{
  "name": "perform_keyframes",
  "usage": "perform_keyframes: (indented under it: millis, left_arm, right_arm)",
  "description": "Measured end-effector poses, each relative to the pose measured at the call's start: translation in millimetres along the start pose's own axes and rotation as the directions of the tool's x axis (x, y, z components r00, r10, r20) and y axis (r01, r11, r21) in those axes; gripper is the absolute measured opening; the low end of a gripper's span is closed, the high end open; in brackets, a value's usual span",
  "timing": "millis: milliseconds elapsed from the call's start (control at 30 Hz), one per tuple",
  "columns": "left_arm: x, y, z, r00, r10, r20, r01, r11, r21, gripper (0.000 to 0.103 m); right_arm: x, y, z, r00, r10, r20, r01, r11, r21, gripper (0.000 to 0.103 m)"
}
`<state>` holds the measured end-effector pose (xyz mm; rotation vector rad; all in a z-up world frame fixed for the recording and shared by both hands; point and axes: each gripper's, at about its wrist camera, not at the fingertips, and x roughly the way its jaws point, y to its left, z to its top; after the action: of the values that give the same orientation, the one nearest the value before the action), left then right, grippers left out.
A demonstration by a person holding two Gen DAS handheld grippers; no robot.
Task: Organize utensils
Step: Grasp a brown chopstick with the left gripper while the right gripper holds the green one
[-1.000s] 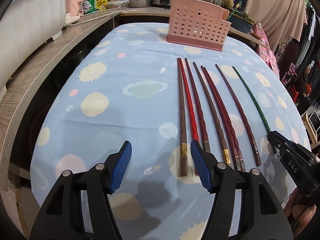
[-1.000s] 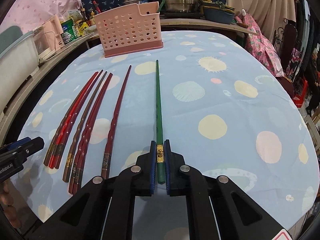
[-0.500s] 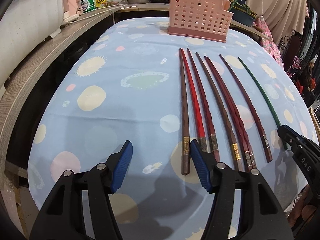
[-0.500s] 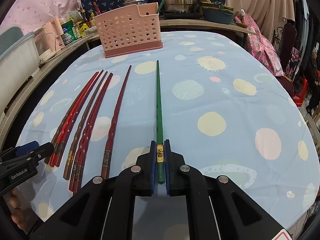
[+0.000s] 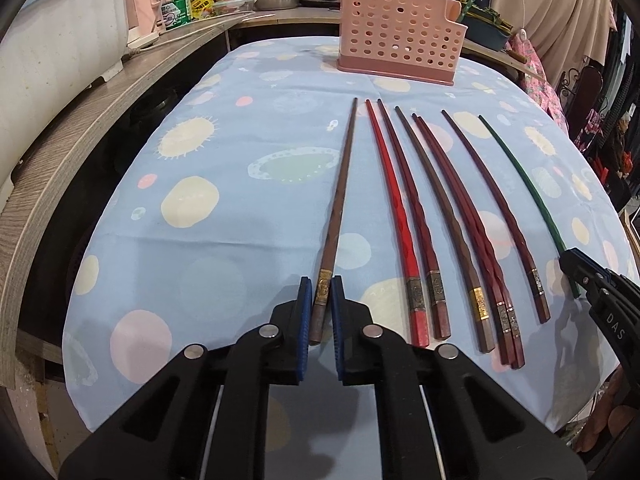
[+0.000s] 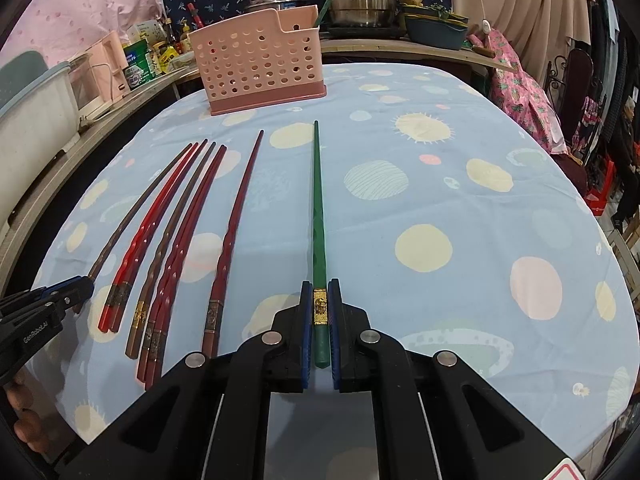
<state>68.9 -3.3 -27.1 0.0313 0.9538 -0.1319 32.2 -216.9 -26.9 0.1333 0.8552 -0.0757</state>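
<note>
Tongs both clamped near the butt ends: left gripper [image 5: 319, 308] on brown chopstick [image 5: 338, 216], right gripper [image 6: 321, 320] on green chopstick [image 6: 319, 216], both flat on tablecloth [image 6: 460, 184]. Risk of long tips drooping or swivelling once lifted (end-heavy hold), then missing pink basket [image 6: 258, 60].

**Both grippers clamped, angled down**

Left gripper [image 5: 319, 307]: tilted steeply downward, blue pads [image 5: 305, 308] drawn in tight against a brown chopstick [image 5: 322, 300] pinched at its gold band, butt end reaching back between the black fingers. Right gripper [image 6: 320, 312]: same downward tilt, pads pressed on a green chopstick [image 6: 319, 216] at its gold band (shaft running straight ahead from the tips). Seen from the left wrist, right gripper low at the far right edge; fingertips of the person's hand [image 5: 612, 424] just under it.
</note>
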Motion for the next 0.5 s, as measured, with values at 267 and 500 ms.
perform_keyframes:
  millis: [267, 500]
  left_arm:
    - [-2, 4, 3, 1.000, -0.008, -0.009, 0.008, 1.000, -0.006, 0.007]
    - [-13, 8, 10, 1.000, -0.011, 0.008, 0.012, 1.000, -0.010, 0.007]
  right_arm:
    - [-1, 1, 1, 1.000, 0.000, -0.009, 0.000, 1.000, -0.007, 0.007]
    - [-8, 0, 2, 1.000, 0.012, -0.004, -0.012, 1.000, -0.001, 0.007]
